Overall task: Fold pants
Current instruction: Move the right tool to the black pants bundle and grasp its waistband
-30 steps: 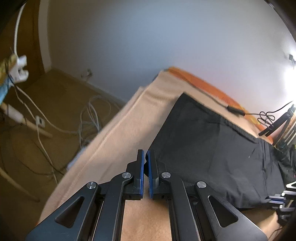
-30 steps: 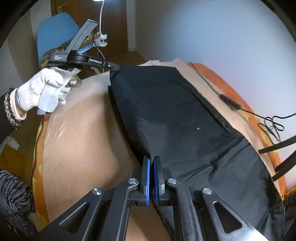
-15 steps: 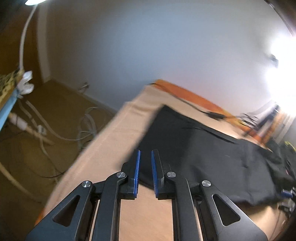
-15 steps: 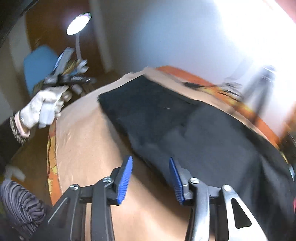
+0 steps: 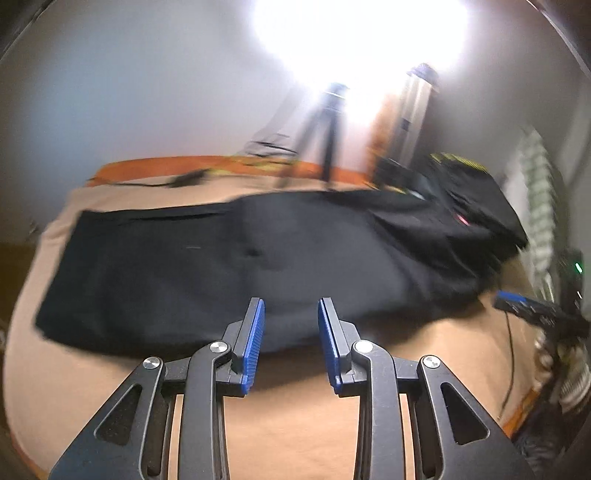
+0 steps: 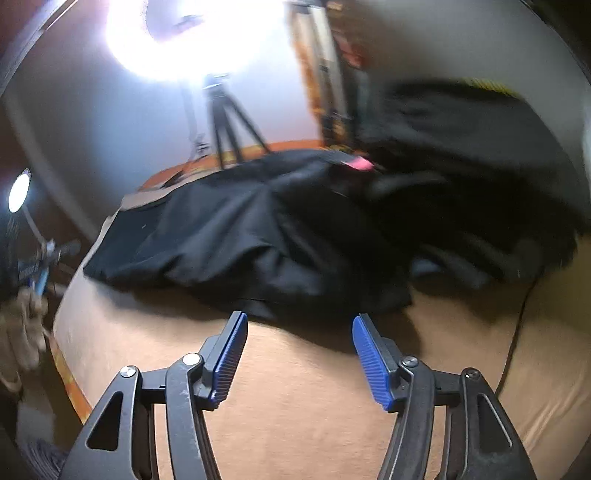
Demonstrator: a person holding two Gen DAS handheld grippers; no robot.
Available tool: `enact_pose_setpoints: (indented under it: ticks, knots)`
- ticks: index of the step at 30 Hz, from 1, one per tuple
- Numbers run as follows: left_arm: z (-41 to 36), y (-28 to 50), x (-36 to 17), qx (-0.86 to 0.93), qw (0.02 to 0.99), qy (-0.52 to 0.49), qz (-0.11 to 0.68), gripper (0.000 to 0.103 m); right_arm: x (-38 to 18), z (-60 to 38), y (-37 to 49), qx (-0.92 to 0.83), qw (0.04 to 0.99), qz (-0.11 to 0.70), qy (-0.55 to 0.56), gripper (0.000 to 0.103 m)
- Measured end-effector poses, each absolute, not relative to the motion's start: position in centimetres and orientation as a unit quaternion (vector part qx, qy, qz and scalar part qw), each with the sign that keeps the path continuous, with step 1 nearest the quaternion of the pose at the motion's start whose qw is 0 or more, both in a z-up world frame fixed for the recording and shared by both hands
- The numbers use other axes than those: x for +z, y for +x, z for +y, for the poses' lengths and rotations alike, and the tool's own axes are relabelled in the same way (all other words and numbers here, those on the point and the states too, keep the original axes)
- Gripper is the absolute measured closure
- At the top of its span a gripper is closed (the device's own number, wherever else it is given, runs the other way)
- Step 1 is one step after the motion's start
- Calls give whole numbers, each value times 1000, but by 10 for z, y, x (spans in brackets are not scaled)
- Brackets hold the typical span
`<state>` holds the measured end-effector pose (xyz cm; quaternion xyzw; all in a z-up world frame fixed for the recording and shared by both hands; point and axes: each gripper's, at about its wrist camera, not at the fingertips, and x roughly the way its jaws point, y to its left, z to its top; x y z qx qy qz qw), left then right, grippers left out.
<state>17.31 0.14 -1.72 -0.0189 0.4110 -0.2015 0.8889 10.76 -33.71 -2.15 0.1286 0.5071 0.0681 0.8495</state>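
Observation:
The black pants (image 5: 229, 266) lie flat and lengthwise across the tan blanket (image 5: 288, 417), with a rumpled end to the right. My left gripper (image 5: 291, 314) is open and empty, its tips at the pants' near edge. In the right wrist view the pants (image 6: 236, 236) lie bunched and creased ahead. My right gripper (image 6: 299, 325) is wide open and empty, just short of their near edge. The right gripper also shows at the right edge of the left wrist view (image 5: 532, 310), and the left gripper at the left edge of the right wrist view (image 6: 40, 266).
A heap of other dark clothes (image 6: 472, 184) lies at the right end of the bed. A tripod (image 6: 229, 122) and a very bright lamp (image 6: 192, 33) stand behind the bed. A black cable (image 5: 511, 354) runs over the blanket at right. An orange bed edge (image 5: 177, 164) runs along the back.
Both grippers let go of the pants and opened. Both pulled back from the fabric and swung to face the bed's right end. The pants now lie flat.

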Motion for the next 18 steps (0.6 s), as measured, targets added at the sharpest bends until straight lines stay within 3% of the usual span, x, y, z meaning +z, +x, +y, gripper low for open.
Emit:
enact_pose_setpoints:
  ticks: [8,16,18]
  knots:
    - [-97,175,-35,-263,868,37,419,75,-62,-382,112,83,810,510,278,32]
    - [-116,190,-52,-271,857,35,437,75,-70,-384,133,75,806,499,311,32]
    - [-113,191,-54,-266,858,36,438,75,-70,-383,139,71,812,494,301,37]
